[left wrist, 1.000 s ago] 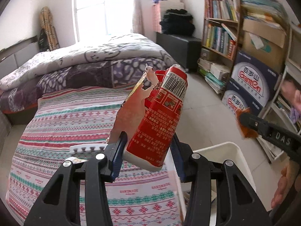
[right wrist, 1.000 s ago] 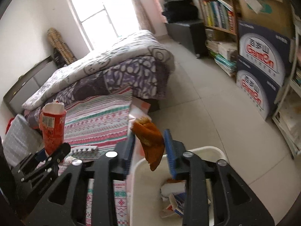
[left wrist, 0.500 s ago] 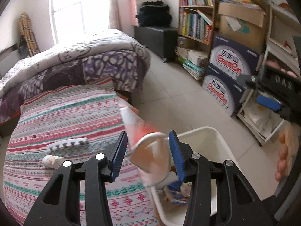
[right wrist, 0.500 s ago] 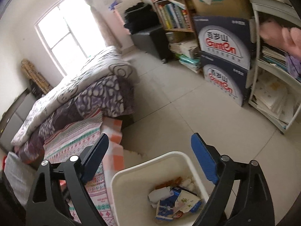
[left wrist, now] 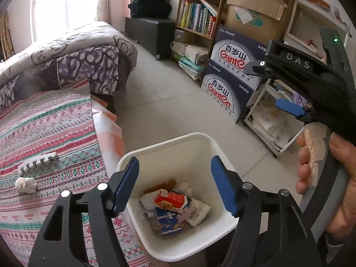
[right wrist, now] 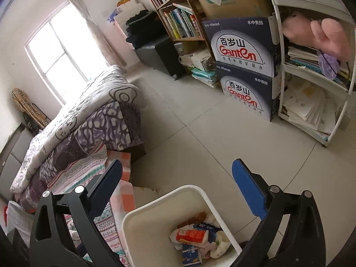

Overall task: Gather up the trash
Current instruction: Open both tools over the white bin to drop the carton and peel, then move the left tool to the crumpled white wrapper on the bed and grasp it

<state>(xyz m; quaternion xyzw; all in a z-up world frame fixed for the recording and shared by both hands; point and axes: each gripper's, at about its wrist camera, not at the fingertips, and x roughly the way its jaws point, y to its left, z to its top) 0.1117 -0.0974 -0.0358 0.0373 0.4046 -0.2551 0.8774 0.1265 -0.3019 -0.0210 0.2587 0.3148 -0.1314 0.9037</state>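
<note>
A white trash bin [left wrist: 169,143] stands on the floor beside the striped tablecloth [left wrist: 44,133]. In it lie a red carton [left wrist: 170,200], a blue carton [left wrist: 168,221], crumpled tissue and an orange-brown scrap. My left gripper [left wrist: 175,183] is open and empty, right above the bin. My right gripper [right wrist: 181,191] is open and empty, above the bin's [right wrist: 155,199] far rim; the red carton [right wrist: 191,235] shows below it. The right gripper's body [left wrist: 311,75] is at the right of the left wrist view. A crumpled white tissue [left wrist: 25,184] and a white comb-like piece [left wrist: 37,161] lie on the cloth.
A bed with a purple quilt [left wrist: 84,55] stands behind the cloth. Two Ganten boxes [left wrist: 231,73], a bookshelf [left wrist: 198,15] and a white shelf rack [right wrist: 311,84] line the right wall. Tiled floor [right wrist: 211,129] lies between them.
The left gripper opened and the red carton dropped into the bin. The right gripper opened earlier and the orange-brown scrap fell in; it has since drawn back to the right.
</note>
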